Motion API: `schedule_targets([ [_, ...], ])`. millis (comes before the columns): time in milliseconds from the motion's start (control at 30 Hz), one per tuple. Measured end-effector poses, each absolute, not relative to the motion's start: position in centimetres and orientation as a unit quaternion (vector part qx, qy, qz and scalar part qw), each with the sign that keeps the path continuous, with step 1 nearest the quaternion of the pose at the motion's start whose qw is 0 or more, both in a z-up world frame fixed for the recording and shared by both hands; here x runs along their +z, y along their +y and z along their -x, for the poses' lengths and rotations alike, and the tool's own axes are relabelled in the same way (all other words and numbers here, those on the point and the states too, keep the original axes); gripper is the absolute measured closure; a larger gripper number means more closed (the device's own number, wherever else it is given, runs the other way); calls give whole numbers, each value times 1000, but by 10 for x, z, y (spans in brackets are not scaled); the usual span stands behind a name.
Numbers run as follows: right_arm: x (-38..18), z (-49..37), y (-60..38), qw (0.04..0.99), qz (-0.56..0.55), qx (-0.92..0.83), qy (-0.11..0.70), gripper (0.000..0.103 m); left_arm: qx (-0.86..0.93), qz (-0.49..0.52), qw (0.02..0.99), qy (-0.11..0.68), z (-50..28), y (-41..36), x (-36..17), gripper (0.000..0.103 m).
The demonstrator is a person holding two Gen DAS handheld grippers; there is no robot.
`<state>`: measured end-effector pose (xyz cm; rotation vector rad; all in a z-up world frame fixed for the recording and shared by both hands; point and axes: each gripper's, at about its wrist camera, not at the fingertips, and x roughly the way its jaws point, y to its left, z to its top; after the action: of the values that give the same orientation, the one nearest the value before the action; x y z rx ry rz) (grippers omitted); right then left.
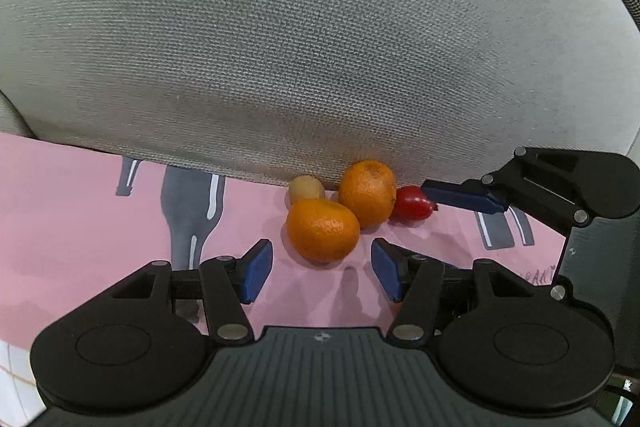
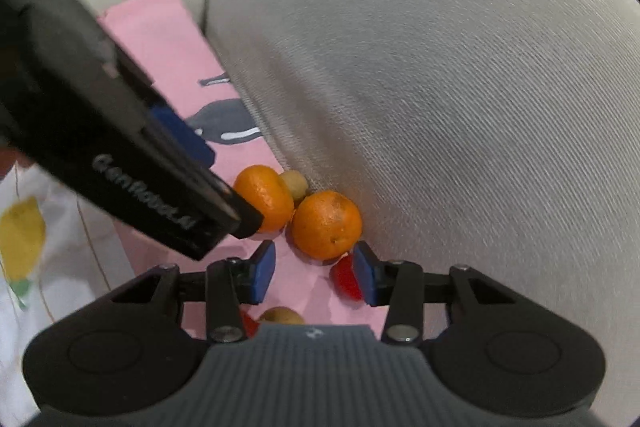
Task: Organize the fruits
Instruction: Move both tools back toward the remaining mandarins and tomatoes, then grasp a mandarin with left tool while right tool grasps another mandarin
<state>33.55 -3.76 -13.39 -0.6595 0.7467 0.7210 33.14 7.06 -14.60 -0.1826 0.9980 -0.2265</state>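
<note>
On left gripper (image 2: 120, 131), "GenRobot.AI", near oranges (image 2: 326, 225)

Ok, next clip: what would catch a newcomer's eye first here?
Probably the two bright oranges on the pink cloth, hard against the grey cushion: the near orange sits just ahead of the open left gripper, the far orange behind it. A red fruit lies to their right, with a brownish kiwi-like fruit tucked behind.

Two orange mandarins (image 1: 323, 230), red fruit (image 1: 412, 203), tan kiwi (image 1: 306, 187), pink cloth (image 1: 80, 195) with grey shapes, blue-padded black tool (image 1: 322, 271)
</note>
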Motion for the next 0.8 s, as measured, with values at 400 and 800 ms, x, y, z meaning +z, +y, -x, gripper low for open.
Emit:
schedule_targets([
  [400,-158,-338,-23,785,419,349,294,64,-101,111,861,486,-345,67,-162,40],
  [800,-172,-335,-5,768,465,339,283,60,-103,120,864,478,-342,64,-150,51],
])
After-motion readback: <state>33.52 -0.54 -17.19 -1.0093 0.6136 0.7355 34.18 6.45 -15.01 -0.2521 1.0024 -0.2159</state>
